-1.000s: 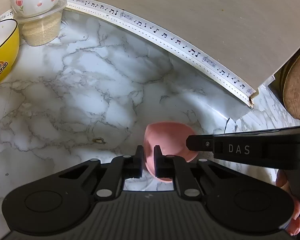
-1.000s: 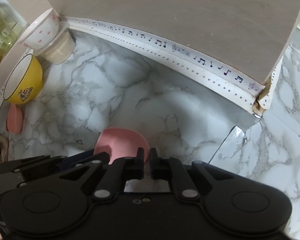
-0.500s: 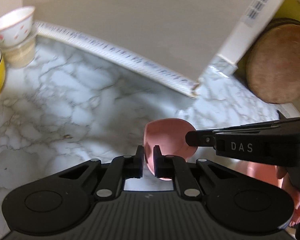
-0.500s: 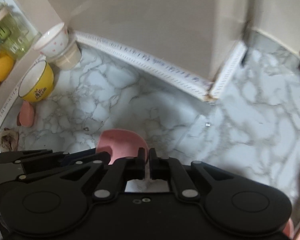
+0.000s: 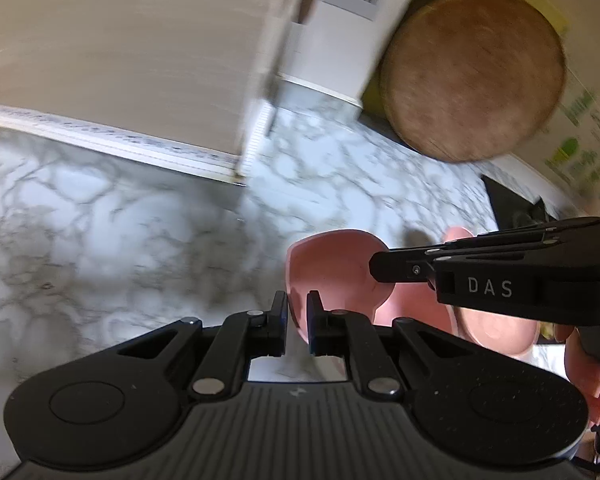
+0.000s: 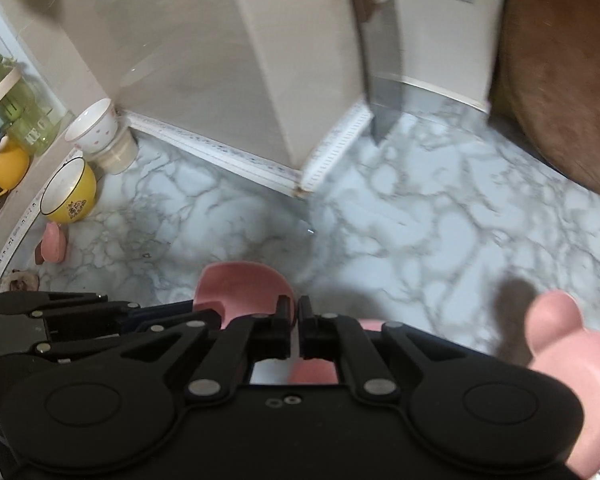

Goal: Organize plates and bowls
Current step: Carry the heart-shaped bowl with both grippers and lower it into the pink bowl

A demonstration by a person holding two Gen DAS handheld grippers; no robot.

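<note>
pink bowl (image 5: 332, 264): lifted clear of the marble counter (image 5: 120, 240), gripped at two places on its rim, tilted.
left gripper (image 5: 297, 308): jaws pinched almost together on the bowl's near rim, wall between the pads.
right gripper (image 6: 299, 312): jaws closed on the bowl's rim; in the left view its fingers reach in from the right.
pink eared plate (image 6: 572, 344): on the counter below right of the bowl.
yellow bowl (image 6: 70, 198): far left, by the wall.
white bowl (image 6: 94, 124): stacked on a container behind the yellow one.
wooden board (image 5: 472, 76): leaning at right.
</note>
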